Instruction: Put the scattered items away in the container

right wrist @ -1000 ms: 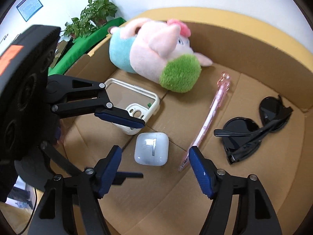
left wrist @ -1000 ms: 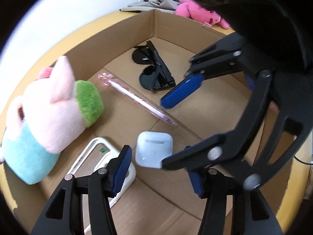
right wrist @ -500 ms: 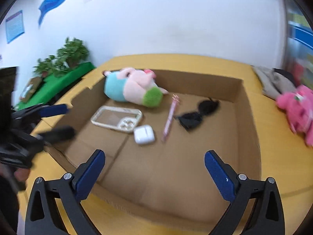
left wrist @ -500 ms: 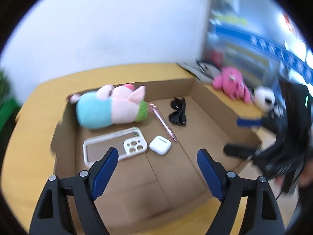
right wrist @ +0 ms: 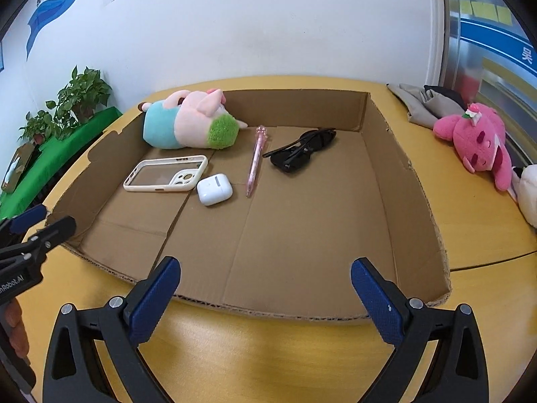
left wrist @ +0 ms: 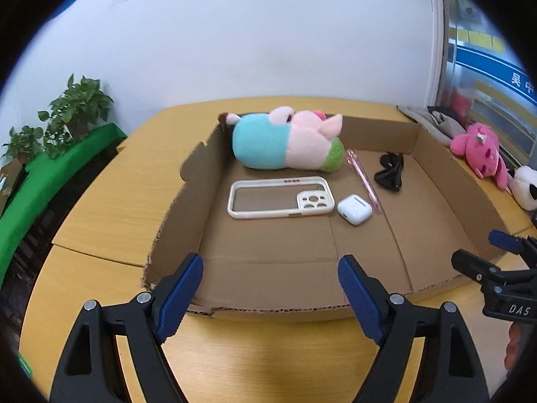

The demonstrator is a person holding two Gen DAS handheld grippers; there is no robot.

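Observation:
A shallow cardboard box (left wrist: 446, 181) (right wrist: 396, 168) lies on the yellow table. Inside it are a plush pig (left wrist: 285, 144) (right wrist: 191, 124), a cream phone case (left wrist: 280, 197) (right wrist: 166, 174), a white earbud case (left wrist: 354, 209) (right wrist: 214, 189), a pink pen (left wrist: 364, 179) (right wrist: 255, 161) and black sunglasses (left wrist: 389, 171) (right wrist: 302, 154). My left gripper (left wrist: 270, 288) is open and empty, above the table in front of the box. My right gripper (right wrist: 265, 294) is open and empty, also in front of the box.
A pink plush toy (left wrist: 480, 151) (right wrist: 476, 137) and a white plush (left wrist: 527, 188) lie on the table right of the box. Folded cloth (right wrist: 426, 104) sits at the back right. Potted plants (right wrist: 77, 100) on a green surface stand at the left.
Both grippers have pulled back and up out of the box to in front of its near edge. The items inside have stayed where they were.

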